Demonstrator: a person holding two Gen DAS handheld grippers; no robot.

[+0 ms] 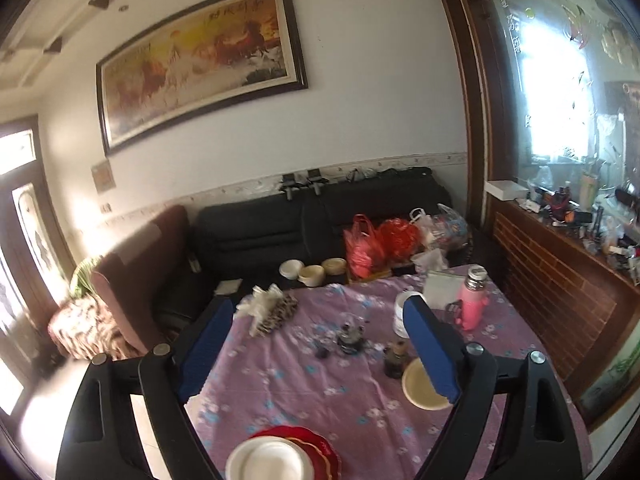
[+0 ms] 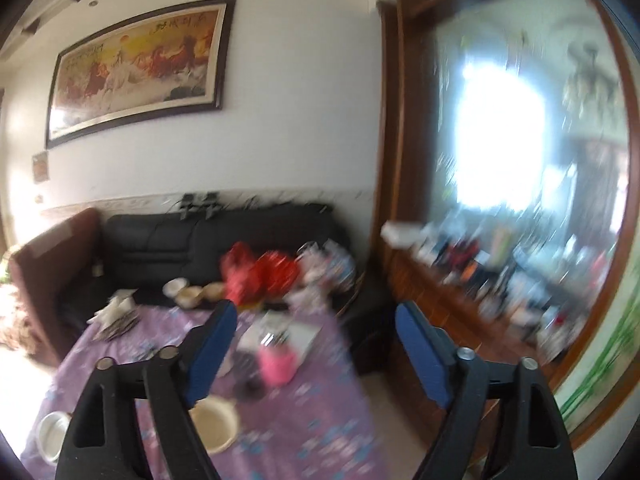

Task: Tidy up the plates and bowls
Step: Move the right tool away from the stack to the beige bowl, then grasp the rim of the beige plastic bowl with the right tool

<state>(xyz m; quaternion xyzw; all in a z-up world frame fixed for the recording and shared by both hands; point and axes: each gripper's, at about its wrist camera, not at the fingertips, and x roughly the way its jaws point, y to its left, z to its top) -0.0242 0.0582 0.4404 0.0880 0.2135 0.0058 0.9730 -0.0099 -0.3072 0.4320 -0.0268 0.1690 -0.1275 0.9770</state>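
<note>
A white plate [image 1: 269,460] lies on a red plate [image 1: 320,446] at the table's near edge, below my open, empty left gripper [image 1: 318,338]. A cream bowl [image 1: 421,386] sits on the table's right side, partly behind the right finger. Three cream bowls [image 1: 314,272] stand beyond the table's far edge. In the blurred right wrist view my right gripper [image 2: 316,340] is open and empty, held above the table's right side. The cream bowl [image 2: 216,426] is by its left finger, and a white plate [image 2: 52,430] is at the far left.
The table has a purple flowered cloth [image 1: 320,380] with a pink bottle [image 1: 474,300], a white jar [image 1: 402,312], small dark glass items [image 1: 352,338] and a leopard-print cloth [image 1: 272,308]. Behind are a black sofa [image 1: 320,216], red bags [image 1: 376,246] and a cluttered wooden sideboard [image 1: 560,264].
</note>
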